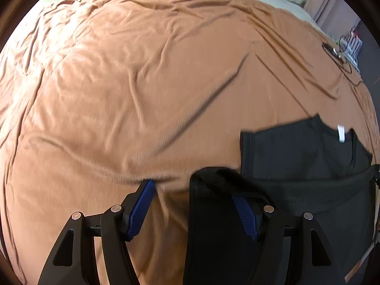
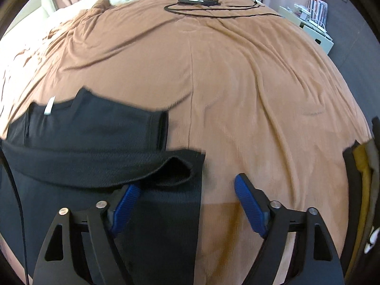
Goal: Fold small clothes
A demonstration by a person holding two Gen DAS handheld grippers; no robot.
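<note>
Across the near part of the bed, on its brown blanket, lies a black garment, partly folded, with a white label at its far edge. Left tool: jaws spread wide; the left blue pad rests over bare blanket, while the right one sits under a raised fold of the garment's left edge, nothing pinched. Right tool: jaws likewise spread; its left pad lies beneath the rolled hem at the garment's right edge, its right pad over blanket. At the far right of the bed, a black cable lies coiled beside a small dark device. Near right, stacked clothes show at the bed's edge.
</note>
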